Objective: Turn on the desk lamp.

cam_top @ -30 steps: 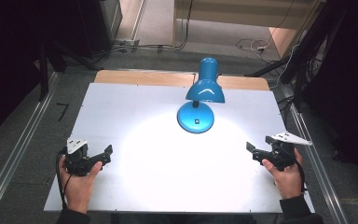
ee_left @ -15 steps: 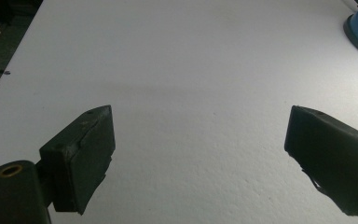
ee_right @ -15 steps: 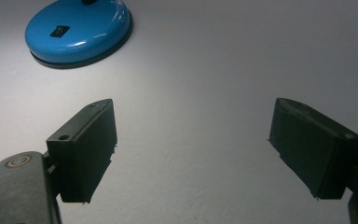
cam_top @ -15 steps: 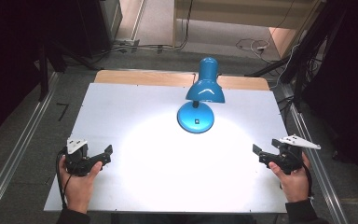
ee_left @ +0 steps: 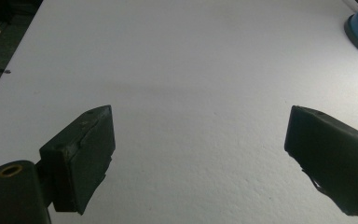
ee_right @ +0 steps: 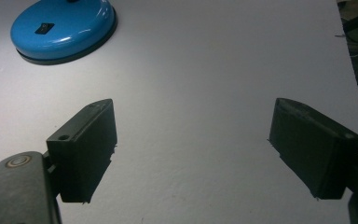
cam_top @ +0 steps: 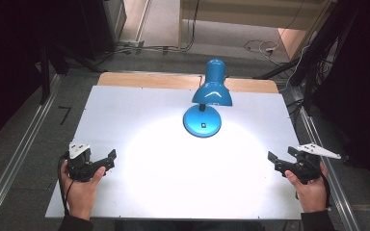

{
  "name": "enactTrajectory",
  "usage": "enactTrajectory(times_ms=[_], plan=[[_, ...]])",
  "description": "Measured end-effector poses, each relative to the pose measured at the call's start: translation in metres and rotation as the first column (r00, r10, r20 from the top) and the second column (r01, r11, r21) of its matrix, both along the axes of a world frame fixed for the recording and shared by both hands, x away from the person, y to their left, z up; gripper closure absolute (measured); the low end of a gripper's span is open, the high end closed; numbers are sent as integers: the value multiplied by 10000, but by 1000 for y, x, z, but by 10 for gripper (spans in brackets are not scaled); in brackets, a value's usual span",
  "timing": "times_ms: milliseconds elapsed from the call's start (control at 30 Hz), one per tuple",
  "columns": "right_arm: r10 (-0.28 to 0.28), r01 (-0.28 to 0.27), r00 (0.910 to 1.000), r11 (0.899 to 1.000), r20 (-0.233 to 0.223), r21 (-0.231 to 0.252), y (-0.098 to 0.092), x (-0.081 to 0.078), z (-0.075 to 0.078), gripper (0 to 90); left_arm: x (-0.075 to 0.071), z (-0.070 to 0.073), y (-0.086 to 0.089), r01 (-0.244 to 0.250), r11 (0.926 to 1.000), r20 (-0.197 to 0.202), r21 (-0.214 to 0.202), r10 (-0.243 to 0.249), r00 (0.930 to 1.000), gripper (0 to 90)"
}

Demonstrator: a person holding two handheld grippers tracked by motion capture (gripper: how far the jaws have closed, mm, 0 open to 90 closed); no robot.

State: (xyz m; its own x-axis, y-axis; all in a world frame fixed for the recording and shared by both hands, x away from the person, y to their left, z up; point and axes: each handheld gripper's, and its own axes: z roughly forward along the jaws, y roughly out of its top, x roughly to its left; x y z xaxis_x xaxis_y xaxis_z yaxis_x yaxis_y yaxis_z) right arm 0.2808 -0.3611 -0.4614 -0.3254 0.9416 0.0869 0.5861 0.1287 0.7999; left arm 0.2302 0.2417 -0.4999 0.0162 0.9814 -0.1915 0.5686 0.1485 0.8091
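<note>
**Lamp lit at the far middle, both grippers wide and empty**

The blue lamp (cam_top: 207, 103) stands on the white table (cam_top: 139, 110), toward its far edge and a little right of centre. Its shade tips down over its round base, which carries a small dark switch, and it throws a bright pool of light on the table in front of it.

Near and left of the lamp, well apart from it, the left gripper (cam_top: 103, 160) rests at the table's near-left corner in a hand (cam_top: 79, 185). Its jaws are spread wide with nothing between them.

Near and right of the lamp, also well apart, the right gripper (cam_top: 282, 160) sits by the table's right edge in the other hand (cam_top: 309, 186). Its jaws likewise gape wide and hold nothing.
</note>
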Motion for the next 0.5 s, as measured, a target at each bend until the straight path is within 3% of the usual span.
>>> enactTrajectory(times_ms=[400,500], plan=[[-616,616,9981,9980,11,117,-24,-13,-3,136,-1,0,-1,25,10000,-13,45,-25,10000,88],[-772,771,9970,9970,-35,-96,-29,-15,-7,136,0,0,-1,32,10000,-50,60,-32,10000,88]])
